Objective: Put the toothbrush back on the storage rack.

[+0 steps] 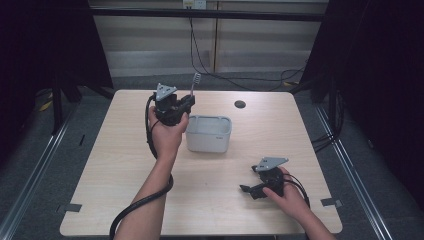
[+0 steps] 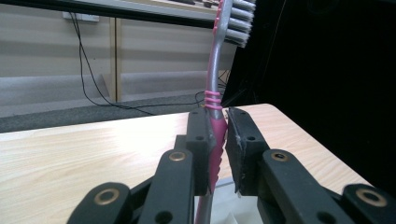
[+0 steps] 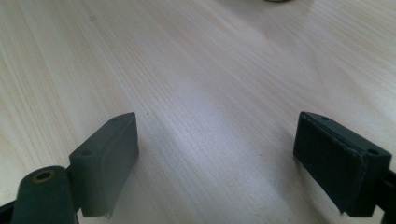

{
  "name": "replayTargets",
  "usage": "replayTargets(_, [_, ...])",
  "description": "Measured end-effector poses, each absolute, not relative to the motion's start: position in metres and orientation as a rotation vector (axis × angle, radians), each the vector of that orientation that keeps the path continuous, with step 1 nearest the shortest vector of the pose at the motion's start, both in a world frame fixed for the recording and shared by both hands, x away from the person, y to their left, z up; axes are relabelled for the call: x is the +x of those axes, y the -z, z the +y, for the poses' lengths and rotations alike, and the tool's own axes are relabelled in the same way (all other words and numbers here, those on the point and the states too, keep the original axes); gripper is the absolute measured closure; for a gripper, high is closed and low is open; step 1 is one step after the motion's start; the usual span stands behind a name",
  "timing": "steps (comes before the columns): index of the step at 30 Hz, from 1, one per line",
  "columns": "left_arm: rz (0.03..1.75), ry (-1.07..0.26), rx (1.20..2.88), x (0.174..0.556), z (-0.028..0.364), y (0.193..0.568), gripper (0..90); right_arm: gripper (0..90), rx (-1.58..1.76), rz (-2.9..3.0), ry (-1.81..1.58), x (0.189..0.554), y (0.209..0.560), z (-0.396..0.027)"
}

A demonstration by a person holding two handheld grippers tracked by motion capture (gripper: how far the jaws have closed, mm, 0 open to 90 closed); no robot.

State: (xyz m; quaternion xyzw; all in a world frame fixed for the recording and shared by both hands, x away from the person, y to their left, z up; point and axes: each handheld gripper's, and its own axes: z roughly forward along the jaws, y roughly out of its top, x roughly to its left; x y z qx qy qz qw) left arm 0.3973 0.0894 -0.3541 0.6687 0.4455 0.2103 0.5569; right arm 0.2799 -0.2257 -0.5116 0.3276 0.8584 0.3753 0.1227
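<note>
My left tool point(image 2: 217, 140) pinches the light, stiff toothbrush point(image 2: 215, 79) at its ribbed pink grip, my right tool point(image 3: 215, 158) gaping empty.

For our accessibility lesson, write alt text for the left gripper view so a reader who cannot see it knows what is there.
Two black jaws of the left gripper clamp the pink grip of a toothbrush, which stands upright with its bristles at the top. Behind lies a pale wooden table, with a wall and hanging cables beyond.

A pink-and-grey toothbrush point(image 2: 215, 122) stands nearly upright, bristle head at top, its ribbed pink handle clamped between the left tool's point(image 2: 217, 140) pads.
</note>
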Motion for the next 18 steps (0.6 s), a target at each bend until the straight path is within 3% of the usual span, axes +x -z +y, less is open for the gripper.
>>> replayTargets(18, [1.039, -0.488, 1.579, 0.408, 0.077, 0.357, 79.8, 13.5, 0.946, 2.502, -1.096, 0.28, 0.512, -0.226])
